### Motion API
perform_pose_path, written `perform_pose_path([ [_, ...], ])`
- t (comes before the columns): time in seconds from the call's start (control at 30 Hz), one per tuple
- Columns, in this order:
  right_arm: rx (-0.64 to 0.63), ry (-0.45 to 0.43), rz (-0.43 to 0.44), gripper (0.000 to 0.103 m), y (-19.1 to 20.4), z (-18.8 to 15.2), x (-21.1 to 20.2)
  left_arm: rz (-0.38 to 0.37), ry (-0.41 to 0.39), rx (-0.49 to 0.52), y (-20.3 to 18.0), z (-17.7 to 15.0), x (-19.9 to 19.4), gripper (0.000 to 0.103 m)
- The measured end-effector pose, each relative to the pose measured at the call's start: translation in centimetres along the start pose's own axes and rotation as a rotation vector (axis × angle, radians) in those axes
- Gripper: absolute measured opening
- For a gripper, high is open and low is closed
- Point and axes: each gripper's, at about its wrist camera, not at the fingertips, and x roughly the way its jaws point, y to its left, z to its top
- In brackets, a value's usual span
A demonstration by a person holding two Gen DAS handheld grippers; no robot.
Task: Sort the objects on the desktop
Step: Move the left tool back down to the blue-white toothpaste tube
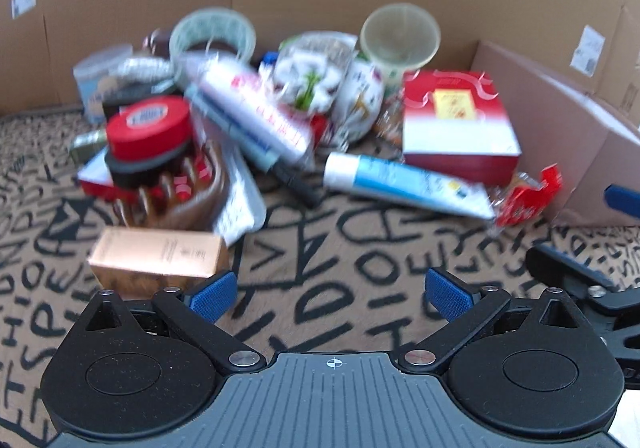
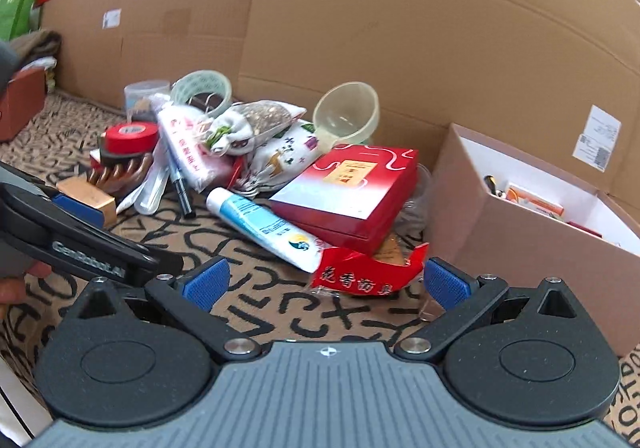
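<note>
A heap of desk items lies on a lettered mat: a red tape roll (image 1: 150,128), a blue-and-white tube (image 1: 404,184), a red-and-white box (image 1: 460,120), a copper-coloured box (image 1: 158,254), a clear cup (image 1: 400,34) and a torn red wrapper (image 1: 528,194). My left gripper (image 1: 330,294) stands open over bare mat, short of the heap. My right gripper (image 2: 326,282) is open too, with the red wrapper (image 2: 366,268) lying between its fingers and the tube (image 2: 260,224) just beyond. The left view is blurred.
An open cardboard box (image 2: 516,244) with a few items inside stands at the right. Tall cardboard walls (image 2: 360,28) close off the back. A tape ring (image 2: 202,86), cloth pouches (image 2: 256,122) and a pen (image 2: 180,188) crowd the heap. The other gripper's arm (image 2: 80,240) reaches in at the left.
</note>
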Motion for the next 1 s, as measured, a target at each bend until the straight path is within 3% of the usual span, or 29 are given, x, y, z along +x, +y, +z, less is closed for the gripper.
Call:
perform_pose_path([
  [0.23, -0.023, 0.021, 0.027, 0.103, 1.3, -0.2, 0.9, -0.019, -0.008, 0.050, 0.4, 0.0, 0.5, 0.103],
  [0.4, -0.014, 0.011, 0.009, 0.102, 0.6, 0.1, 1.3, -0.094, -0.044, -0.001, 1.3, 1.4, -0.7, 0.101],
  [0.57, -0.017, 0.005, 0.030, 0.101, 0.5, 0.3, 2.2, -0.136, -0.080, 0.011, 1.2, 2.9, -1.2, 0.101],
  [0.67, -0.026, 0.018, 0.032, 0.096, 0.5, 0.1, 2.8, -0.138, -0.079, -0.014, 1.8, 3.7, -0.9, 0.101],
  [0.77, -0.029, 0.035, 0.068, 0.085, 0.4, 0.2, 3.4, -0.195, -0.060, -0.051, 2.1, 4.4, -0.4, 0.101],
  [1.0, -0.064, 0.073, 0.141, 0.069, 1.9, 0.0, 5.7, -0.246, -0.028, 0.015, -0.2, 5.7, 1.8, 0.098],
])
